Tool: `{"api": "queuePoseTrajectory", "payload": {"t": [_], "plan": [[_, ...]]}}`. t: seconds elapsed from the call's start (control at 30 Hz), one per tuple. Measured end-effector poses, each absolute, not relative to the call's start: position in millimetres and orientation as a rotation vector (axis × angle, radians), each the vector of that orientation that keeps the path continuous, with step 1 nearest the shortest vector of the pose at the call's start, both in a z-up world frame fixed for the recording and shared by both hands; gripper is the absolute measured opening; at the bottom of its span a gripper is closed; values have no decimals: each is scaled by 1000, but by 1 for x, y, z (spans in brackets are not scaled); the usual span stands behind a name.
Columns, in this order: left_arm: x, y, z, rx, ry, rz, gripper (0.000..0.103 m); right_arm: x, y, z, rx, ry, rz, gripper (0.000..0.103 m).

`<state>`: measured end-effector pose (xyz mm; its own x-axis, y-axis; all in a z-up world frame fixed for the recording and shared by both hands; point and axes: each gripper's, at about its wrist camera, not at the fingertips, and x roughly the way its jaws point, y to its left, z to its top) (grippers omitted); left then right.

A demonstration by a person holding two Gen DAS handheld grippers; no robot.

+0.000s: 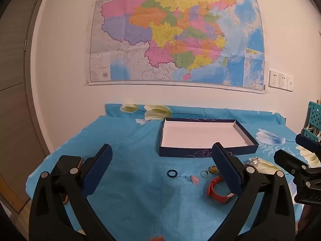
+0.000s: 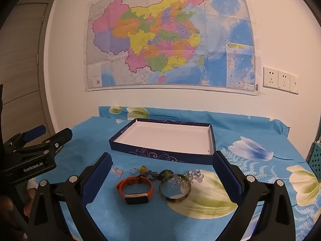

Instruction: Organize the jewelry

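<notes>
A shallow dark-blue box (image 1: 206,153) (image 2: 160,153) with a white inside lies empty at the back of the table. In front of it the jewelry is spread out: an orange watch (image 2: 134,188) (image 1: 217,188), a mottled bangle (image 2: 175,187), a clear bead bracelet (image 2: 193,175), a beaded cord with a yellow-green charm (image 2: 142,169), a small ring (image 2: 133,170) (image 1: 204,173), a pink piece (image 2: 117,170) (image 1: 195,179) and a dark blue ring (image 1: 172,173). My left gripper (image 1: 161,170) and right gripper (image 2: 162,177) hover open above them, holding nothing.
A blue flowered cloth (image 2: 240,210) covers the table, which stands against a white wall with a large map (image 1: 176,32). A teal perforated rack (image 1: 314,118) stands at the right edge. A door (image 2: 22,60) is on the left.
</notes>
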<state>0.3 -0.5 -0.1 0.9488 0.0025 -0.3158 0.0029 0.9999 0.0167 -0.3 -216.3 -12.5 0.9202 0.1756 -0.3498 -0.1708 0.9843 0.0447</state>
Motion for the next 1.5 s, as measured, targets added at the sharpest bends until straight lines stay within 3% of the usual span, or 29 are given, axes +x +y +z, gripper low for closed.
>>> {"api": "queuePoseTrajectory", "payload": {"t": [1.5], "plan": [[4,-6,-4,3,335,-9,98,8,-222,-25,49,381,198,97]]}}
